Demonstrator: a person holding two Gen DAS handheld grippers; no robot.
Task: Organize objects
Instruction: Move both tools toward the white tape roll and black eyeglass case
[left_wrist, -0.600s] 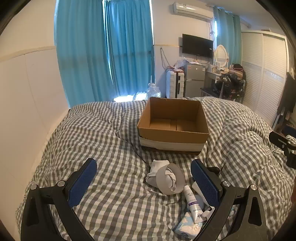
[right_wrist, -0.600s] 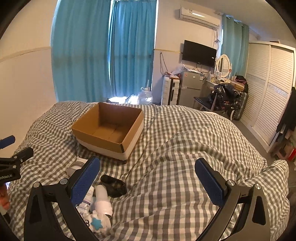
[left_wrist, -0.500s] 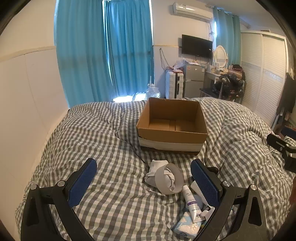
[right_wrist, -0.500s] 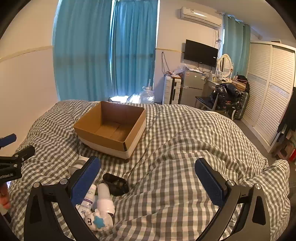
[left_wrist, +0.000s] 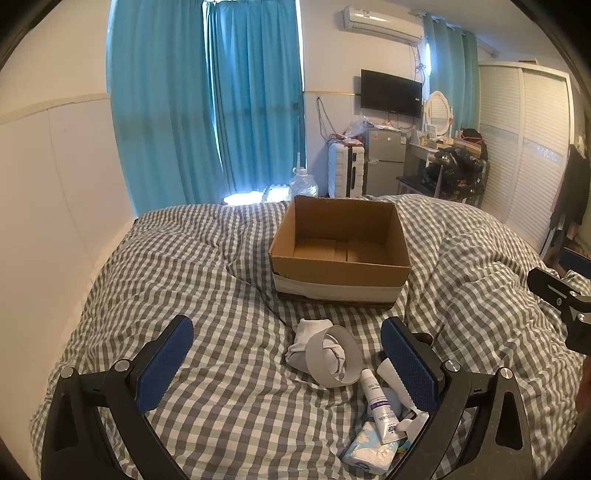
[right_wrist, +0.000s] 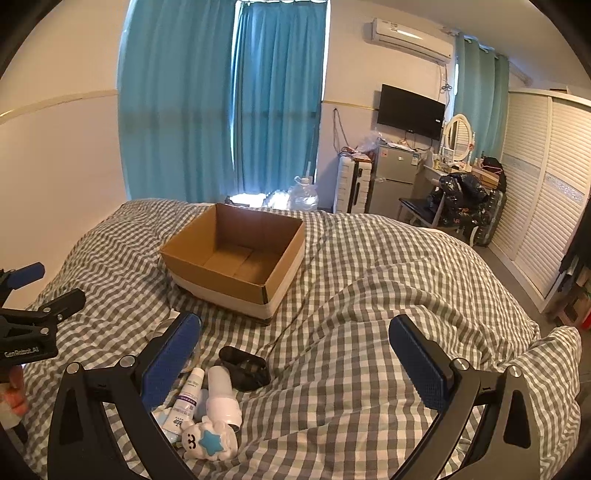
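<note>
Open brown cardboard box (left_wrist: 340, 266), white-banded base

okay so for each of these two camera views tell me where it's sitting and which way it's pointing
Left wrist: rides the left tongs, facing down the grey checked bed at the open brown cardboard box; own open blue pads show, right tongs at right edge.
Right wrist: rides the right tongs, same direction from further right; left tongs and fingers at left edge.
Shared: the box, white purple-labelled tube.
</note>
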